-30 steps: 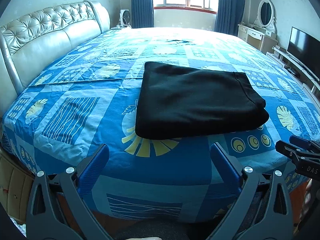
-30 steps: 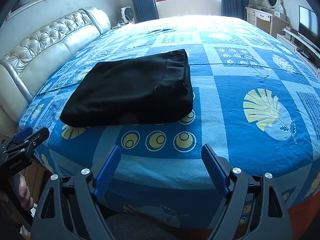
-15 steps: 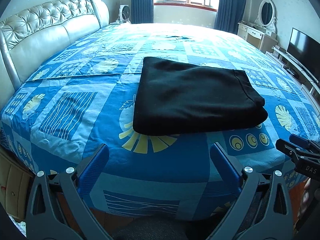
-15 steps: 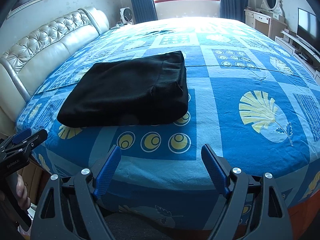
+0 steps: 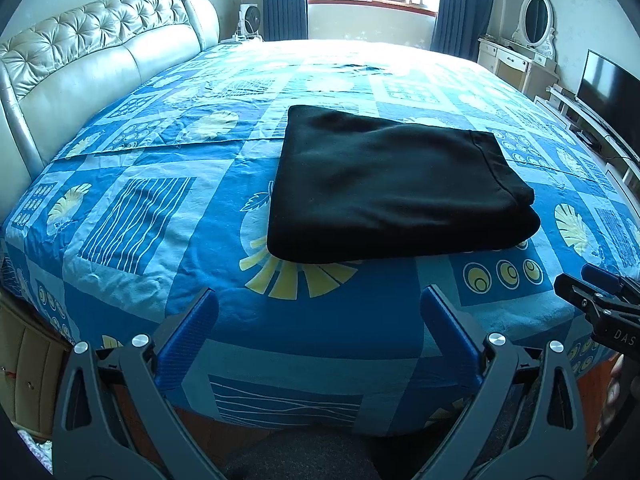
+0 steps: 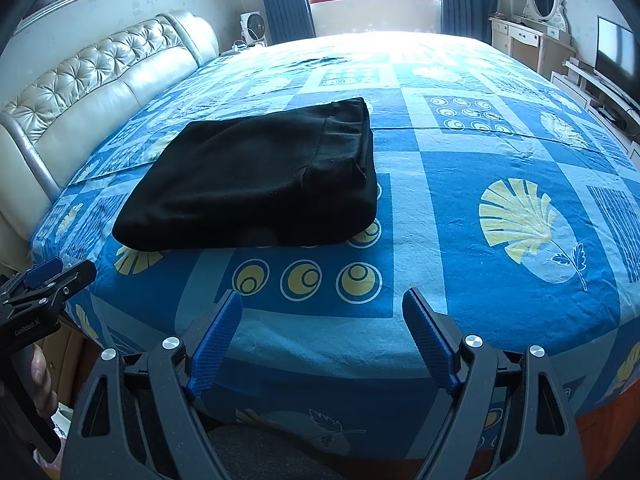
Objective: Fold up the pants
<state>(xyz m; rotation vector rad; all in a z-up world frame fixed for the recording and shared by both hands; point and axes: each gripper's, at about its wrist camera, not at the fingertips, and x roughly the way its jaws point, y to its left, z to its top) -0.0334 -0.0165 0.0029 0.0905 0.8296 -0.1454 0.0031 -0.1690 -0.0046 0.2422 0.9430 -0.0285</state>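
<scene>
At the near edge of the bed [image 5: 120,216], we hold the left tongs [image 5: 320,322] with their blue fingers [image 5: 188,336] spread wide apart, gripping nothing and touching nothing. Our right tongs [image 6: 322,334] stand likewise wide apart and bare above the patterned sheet. The black pants [image 5: 392,188] lie folded into a thick rectangle on the bed, well apart from both pairs, slightly left of centre in the right wrist view [image 6: 256,184].
</scene>
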